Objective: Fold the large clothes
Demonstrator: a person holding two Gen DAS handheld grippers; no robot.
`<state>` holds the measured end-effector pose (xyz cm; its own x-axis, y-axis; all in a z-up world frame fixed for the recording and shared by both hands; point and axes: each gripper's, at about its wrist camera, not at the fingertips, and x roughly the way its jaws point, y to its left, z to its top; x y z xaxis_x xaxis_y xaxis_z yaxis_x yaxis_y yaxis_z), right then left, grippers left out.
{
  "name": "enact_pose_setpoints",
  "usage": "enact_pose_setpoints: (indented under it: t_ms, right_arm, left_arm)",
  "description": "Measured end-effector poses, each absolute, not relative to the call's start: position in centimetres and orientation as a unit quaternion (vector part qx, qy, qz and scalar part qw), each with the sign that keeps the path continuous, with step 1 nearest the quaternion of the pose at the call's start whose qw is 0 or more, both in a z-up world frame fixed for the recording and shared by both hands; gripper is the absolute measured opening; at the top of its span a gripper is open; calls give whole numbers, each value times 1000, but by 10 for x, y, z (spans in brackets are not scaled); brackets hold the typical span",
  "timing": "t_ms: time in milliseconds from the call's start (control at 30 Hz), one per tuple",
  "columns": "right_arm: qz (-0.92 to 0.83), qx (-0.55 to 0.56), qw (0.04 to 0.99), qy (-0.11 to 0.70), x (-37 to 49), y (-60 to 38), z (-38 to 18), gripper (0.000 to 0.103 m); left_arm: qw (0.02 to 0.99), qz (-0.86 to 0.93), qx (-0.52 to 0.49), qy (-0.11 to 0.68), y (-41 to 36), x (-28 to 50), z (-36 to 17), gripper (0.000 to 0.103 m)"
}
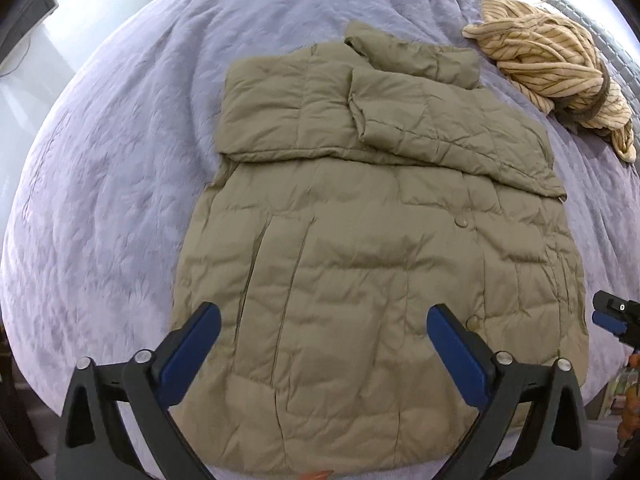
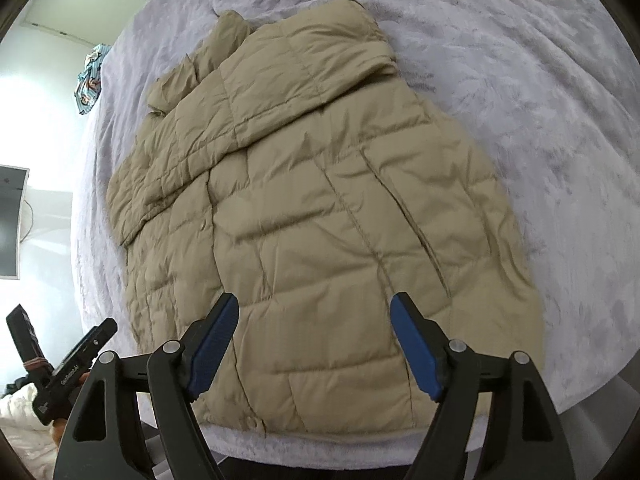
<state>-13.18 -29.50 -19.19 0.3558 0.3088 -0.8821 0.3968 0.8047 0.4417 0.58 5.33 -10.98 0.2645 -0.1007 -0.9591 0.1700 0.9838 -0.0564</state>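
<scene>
A tan puffer jacket lies flat on a lavender bed, sleeves folded across its chest. The left tongs and right tongs hover above its hem, both spread wide, holding nothing.

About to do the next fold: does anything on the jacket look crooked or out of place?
The khaki puffer jacket lies flat on the lilac blanket, sleeves folded across the chest. The upper sleeve runs slanted, its cuff past the jacket's edge. Both grippers, left and right, are open above the hem.
</scene>
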Motion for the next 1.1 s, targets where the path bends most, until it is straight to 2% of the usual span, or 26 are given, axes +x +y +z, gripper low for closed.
enact_pose_setpoints:
  t_ms: [200, 233, 300, 767, 933, 1100]
  right_arm:
    - [-28, 321, 758, 567, -142, -292, -193, 81]
    - [-29, 326, 756, 567, -144, -292, -194, 85]
    - [-29, 339, 751, 565, -148, -295, -197, 102]
    - [-49, 427, 720, 546, -182, -326, -223, 103]
    - [-67, 488, 675, 549, -205, -349, -246, 103]
    - [-72, 564, 630, 529, -235, -372, -266, 103]
  left_arm:
    - [787, -77, 35, 612, 61, -6, -112, 103]
    - [786, -75, 36, 613, 62, -7, -113, 103]
    - [783, -74, 36, 616, 64, -10, -115, 103]
    - [763, -37, 31, 644, 101, -30, -140, 103]
    - [742, -47, -31, 668, 133, -42, -153, 103]
    - [725, -67, -142, 671, 172, -59, -161, 103]
